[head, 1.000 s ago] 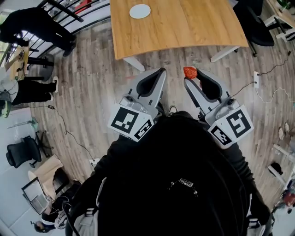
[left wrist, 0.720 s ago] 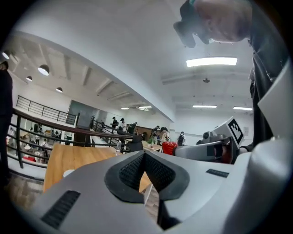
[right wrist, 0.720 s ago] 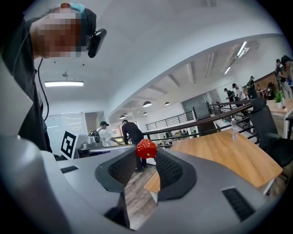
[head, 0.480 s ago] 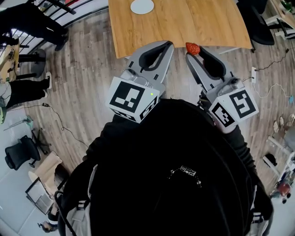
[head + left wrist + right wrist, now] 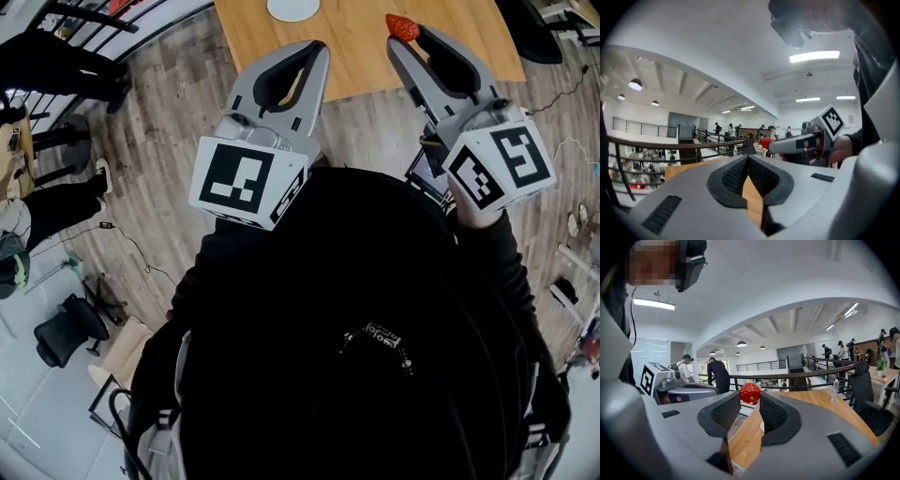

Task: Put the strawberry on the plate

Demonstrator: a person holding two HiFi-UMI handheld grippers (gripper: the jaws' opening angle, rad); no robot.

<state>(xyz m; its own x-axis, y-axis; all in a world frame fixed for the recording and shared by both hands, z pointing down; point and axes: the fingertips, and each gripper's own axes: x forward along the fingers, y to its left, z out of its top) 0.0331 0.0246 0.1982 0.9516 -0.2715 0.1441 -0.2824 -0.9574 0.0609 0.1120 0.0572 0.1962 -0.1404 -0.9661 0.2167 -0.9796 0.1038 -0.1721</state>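
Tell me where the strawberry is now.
Head view, upper right: the strawberry is pinched in the right gripper, above the wooden table, right of the plate.

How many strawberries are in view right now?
1. The strawberry is clamped at the tips of the right gripper, above the table. Others could be hidden behind the person.

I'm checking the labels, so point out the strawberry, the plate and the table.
strawberry (image 5: 403, 26), head view, its red middle.
plate (image 5: 292, 7), head view, its white face.
table (image 5: 361, 42), head view, bare wooden top.
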